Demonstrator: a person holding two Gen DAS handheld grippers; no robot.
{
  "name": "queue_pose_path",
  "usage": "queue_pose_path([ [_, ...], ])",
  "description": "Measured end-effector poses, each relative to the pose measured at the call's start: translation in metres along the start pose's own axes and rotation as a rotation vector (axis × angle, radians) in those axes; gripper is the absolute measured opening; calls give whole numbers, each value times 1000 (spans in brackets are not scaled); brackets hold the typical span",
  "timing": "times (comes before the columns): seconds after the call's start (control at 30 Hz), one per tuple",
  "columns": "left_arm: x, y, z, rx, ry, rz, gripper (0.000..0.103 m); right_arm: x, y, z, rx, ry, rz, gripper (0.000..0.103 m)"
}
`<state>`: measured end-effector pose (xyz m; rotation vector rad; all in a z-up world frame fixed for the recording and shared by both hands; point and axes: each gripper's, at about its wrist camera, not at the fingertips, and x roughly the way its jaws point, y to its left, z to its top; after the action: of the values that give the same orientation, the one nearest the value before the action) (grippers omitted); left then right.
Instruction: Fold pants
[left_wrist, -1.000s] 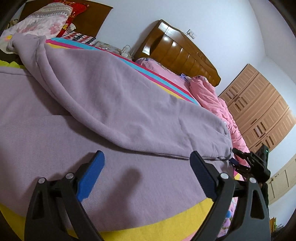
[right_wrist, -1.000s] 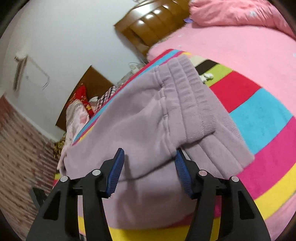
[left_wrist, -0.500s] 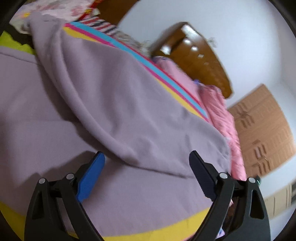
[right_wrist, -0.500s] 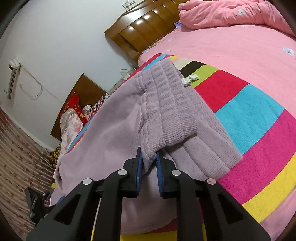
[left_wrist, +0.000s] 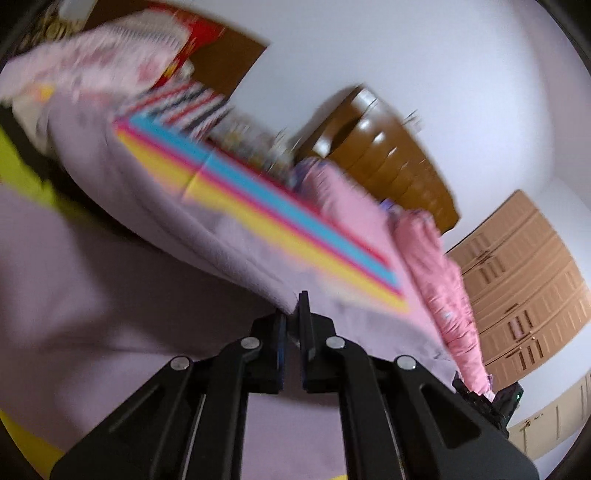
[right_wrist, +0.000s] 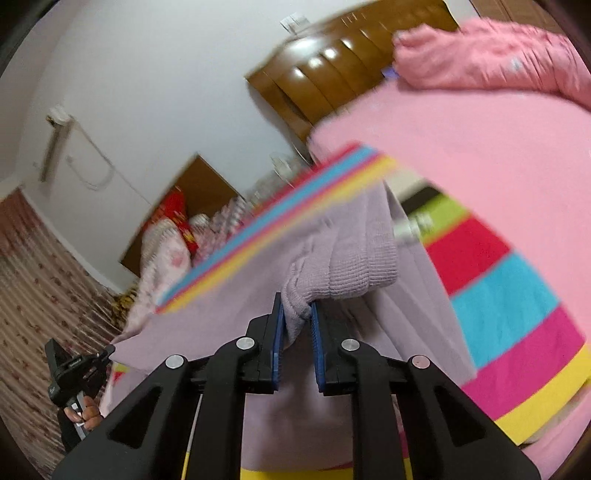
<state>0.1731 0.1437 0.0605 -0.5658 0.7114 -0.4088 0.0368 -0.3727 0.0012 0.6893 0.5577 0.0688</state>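
**Both ends of the trousers pinched and lifting off the bed**

The wide bed (right_wrist: 498, 155) with its smooth pink sheet is carrying a towel-like blanket of bright pink, blue, yellow and red stripes (right_wrist: 517, 295), and the soft lilac fleece pants (left_wrist: 92, 295) are lying across it, part of the fabric now hanging in the air between the two grippers. The left gripper (left_wrist: 291, 317) is looking clamped on a thin edge along the leg fabric, its jaws having just been closing, with only a sliver of cloth showing between the blue pads. The right gripper (right_wrist: 297, 321) is squeezing a thick bunch beside the ribbed, stretchy waistband (right_wrist: 362, 258), its jaws pressed onto that wad.

To do this fold well, I would say both hands should be rising evenly and keeping the held edge taut, then carrying it across so it lands square on the half lying flat. The fleece is looking heavy and limp, so it is likely sagging in the middle.
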Motion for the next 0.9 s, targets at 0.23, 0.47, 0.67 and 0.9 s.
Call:
queue_pose_path([
  [0.23,-30,25,-71,17,81,65,7,-15,-15,-31,-12,54,-6,14],
  [0.47,-1,60,-109,-39,176,103,7,-5,-47,-58,60,115,-43,14],
  [0.67,-38,33,-104,51,109,75,7,-26,-41,-50,36,91,-26,14],
  [0.9,-13,55,-126,8,184,118,7,-12,-59,-61,97,131,-38,12],
])
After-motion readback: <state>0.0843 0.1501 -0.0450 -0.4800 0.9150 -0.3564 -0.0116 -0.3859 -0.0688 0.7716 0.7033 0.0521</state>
